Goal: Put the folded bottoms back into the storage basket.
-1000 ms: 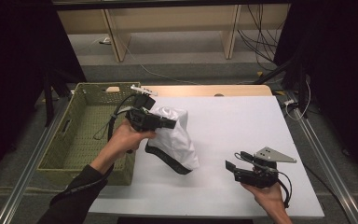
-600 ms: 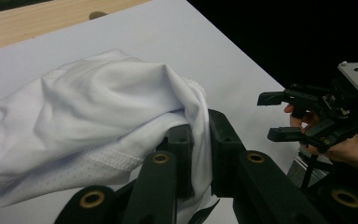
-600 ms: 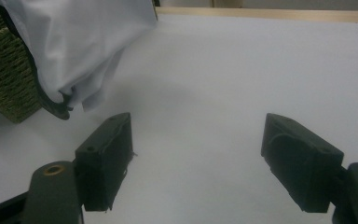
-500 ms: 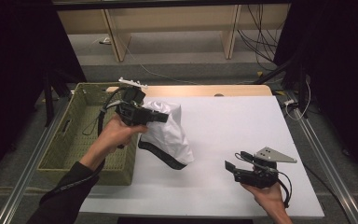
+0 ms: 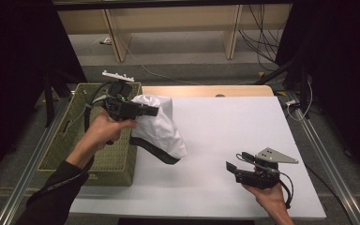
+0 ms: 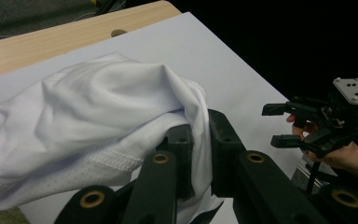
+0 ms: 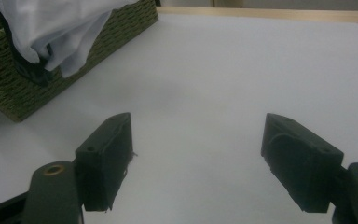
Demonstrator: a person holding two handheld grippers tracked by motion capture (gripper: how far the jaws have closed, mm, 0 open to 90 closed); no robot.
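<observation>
Pinching a fold of the white garment (image 5: 159,126), the left gripper (image 5: 147,111) holds it lifted beside the woven basket (image 5: 75,150); well away from that basket, the right gripper (image 5: 235,162) hovers, jaws spread wide.

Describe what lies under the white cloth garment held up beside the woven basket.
Under the white cloth garment, held by the left gripper, are bare white table and the green woven basket edge. Its folds hide whatever is behind them.
</observation>
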